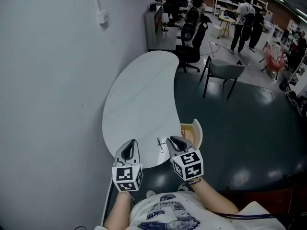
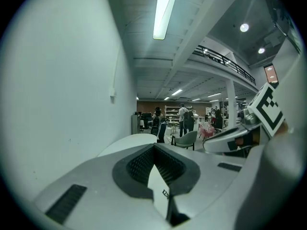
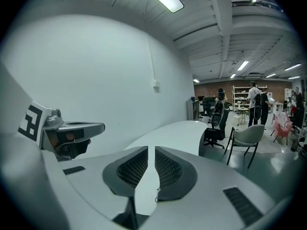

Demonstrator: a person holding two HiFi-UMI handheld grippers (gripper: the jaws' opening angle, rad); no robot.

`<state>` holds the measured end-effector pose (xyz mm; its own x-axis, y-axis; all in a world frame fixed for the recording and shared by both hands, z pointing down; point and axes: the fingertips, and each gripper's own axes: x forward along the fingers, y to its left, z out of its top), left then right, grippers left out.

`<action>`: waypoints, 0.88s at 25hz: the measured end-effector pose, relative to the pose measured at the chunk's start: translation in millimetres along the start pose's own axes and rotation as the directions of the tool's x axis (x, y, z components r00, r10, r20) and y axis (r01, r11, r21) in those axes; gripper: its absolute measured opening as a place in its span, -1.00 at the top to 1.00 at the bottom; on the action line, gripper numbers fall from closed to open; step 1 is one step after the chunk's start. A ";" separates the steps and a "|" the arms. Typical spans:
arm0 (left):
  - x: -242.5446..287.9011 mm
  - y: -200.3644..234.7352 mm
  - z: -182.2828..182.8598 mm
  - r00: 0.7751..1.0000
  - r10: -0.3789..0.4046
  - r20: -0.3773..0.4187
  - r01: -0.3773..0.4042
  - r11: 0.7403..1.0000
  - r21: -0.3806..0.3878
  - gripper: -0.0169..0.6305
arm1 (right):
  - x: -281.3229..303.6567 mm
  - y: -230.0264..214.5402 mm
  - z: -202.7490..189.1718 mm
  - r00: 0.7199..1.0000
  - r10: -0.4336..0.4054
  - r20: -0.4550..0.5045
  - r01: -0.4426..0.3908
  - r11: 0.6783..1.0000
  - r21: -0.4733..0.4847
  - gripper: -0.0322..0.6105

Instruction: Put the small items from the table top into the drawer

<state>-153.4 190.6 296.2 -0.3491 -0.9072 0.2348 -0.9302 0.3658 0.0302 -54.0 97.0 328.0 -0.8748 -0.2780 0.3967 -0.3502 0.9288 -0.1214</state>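
A small, thin, dark wire thing (image 1: pixel 160 145) lies near the front edge of the white curved table top (image 1: pixel 139 95). It is just beside the tip of the right gripper (image 1: pixel 172 140), and the open light wooden drawer (image 1: pixel 191 131) is a little further right. The right gripper's jaws are a tiny bit apart and hold nothing, and the left gripper (image 1: pixel 130 143) nearby has its jaw tips together and is empty too.

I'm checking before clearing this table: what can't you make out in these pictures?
The small dark thing on the table: head view, too thin and small to identify.
The drawer inside: head view, mostly covered by the table top and the right hand-held gripper.
The people at the back: all views, too small for detail.
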 end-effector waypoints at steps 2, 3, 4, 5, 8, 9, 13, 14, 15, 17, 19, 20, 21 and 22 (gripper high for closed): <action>-1.8 -1.0 -2.9 1.000 -0.006 -0.004 0.006 1.000 0.003 0.89 | -1.2 1.5 -2.2 1.000 -0.004 -0.002 0.004 1.000 -0.001 0.71; -3.3 -1.9 -4.4 1.000 -0.010 -0.006 0.010 1.000 0.007 0.89 | -2.2 2.4 -3.3 1.000 -0.007 -0.003 0.007 1.000 -0.001 0.71; -5.0 -2.6 -6.0 1.000 -0.015 -0.007 0.015 1.000 0.010 0.89 | -3.2 3.4 -4.4 1.000 -0.012 -0.003 0.012 1.000 0.000 0.71; -6.7 -2.7 -7.8 1.000 -0.021 -0.009 0.021 1.000 0.012 0.89 | -3.8 4.6 -5.6 1.000 -0.018 -0.003 0.018 1.000 0.002 0.71; -10.6 1.6 -14.6 0.999 -0.045 -0.021 0.045 0.999 0.019 0.89 | -3.4 8.7 -10.8 0.999 -0.046 -0.005 0.046 0.999 0.016 0.71; -12.2 3.8 -17.7 0.998 -0.054 -0.027 0.054 0.998 0.019 0.89 | -3.5 10.4 -13.8 0.998 -0.057 -0.007 0.058 0.998 0.023 0.71; -18.4 15.4 -32.2 0.995 -0.087 -0.056 0.088 0.996 0.014 0.89 | -3.0 19.7 -28.5 0.994 -0.103 -0.020 0.104 0.993 0.047 0.71; -19.8 18.2 -35.4 0.993 -0.097 -0.063 0.098 0.995 0.014 0.89 | -2.7 22.3 -31.0 0.993 -0.115 -0.022 0.116 0.992 0.052 0.71; -21.1 20.9 -38.6 0.992 -0.107 -0.070 0.109 0.994 0.016 0.89 | -2.2 24.6 -33.6 0.992 -0.128 -0.024 0.129 0.990 0.057 0.71; -22.6 26.0 -45.9 0.989 -0.123 -0.082 0.125 0.992 0.017 0.89 | -0.4 28.3 -39.4 0.989 -0.148 -0.032 0.150 0.986 0.067 0.71; -23.2 30.3 -53.9 0.986 -0.135 -0.097 0.137 0.990 0.013 0.89 | 1.9 32.0 -46.1 0.986 -0.160 -0.047 0.163 0.984 0.069 0.71; -23.8 31.3 -57.9 0.984 -0.141 -0.106 0.143 0.990 0.011 0.89 | 2.6 33.7 -50.0 0.985 -0.165 -0.058 0.169 0.984 0.065 0.71; -24.5 31.8 -61.7 0.982 -0.148 -0.114 0.150 0.989 0.009 0.89 | 3.1 34.9 -53.8 0.983 -0.171 -0.067 0.175 0.983 0.059 0.71; -24.9 32.3 -65.4 0.981 -0.153 -0.121 0.155 0.988 0.007 0.89 | 3.9 35.5 -57.2 0.981 -0.177 -0.075 0.181 0.982 0.053 0.71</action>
<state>-167.3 238.6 354.9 -0.1863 -0.9208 0.3427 -0.9739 0.2191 0.0594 -50.7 142.9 377.2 -0.7716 -0.4185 0.4791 -0.5200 0.8487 -0.0961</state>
